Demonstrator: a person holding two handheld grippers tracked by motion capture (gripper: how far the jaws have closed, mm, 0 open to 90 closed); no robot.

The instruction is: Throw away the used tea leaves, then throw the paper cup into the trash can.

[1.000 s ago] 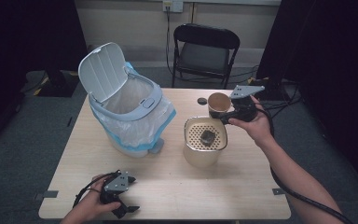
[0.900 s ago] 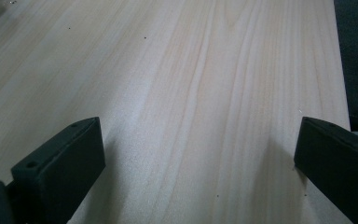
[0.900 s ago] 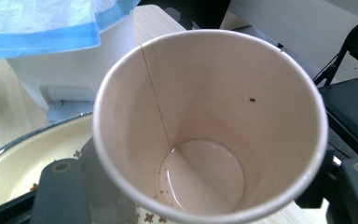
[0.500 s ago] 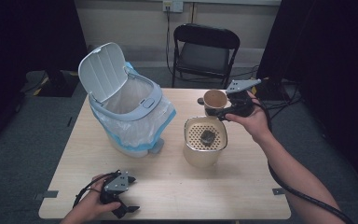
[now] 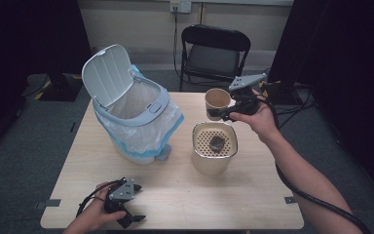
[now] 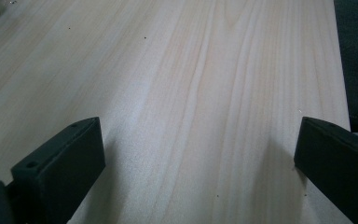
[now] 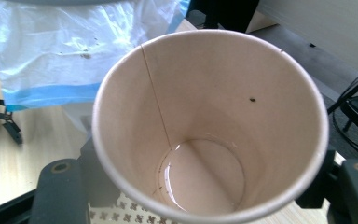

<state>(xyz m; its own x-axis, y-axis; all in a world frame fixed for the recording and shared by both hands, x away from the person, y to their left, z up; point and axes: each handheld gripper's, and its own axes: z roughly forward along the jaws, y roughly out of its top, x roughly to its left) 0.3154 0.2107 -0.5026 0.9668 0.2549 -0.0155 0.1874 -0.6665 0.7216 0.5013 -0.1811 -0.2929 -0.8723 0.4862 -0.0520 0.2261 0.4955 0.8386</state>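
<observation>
Above the cream perforated strainer pot [image 5: 214,146], the right gripper [image 5: 230,113] clamps a tan paper cup [image 5: 217,103], while the left gripper [image 5: 126,214] rests wide apart on the wooden table [image 5: 175,195].

Tan paper cup [image 5: 217,101], tilted, thin film of liquid inside, held above the table's far edge

Wooden table [image 5: 175,195]: bin [image 5: 136,117], strainer pot [image 5: 214,156]

black folding chair [image 5: 215,51], grey carpet [image 5: 39,126]
</observation>
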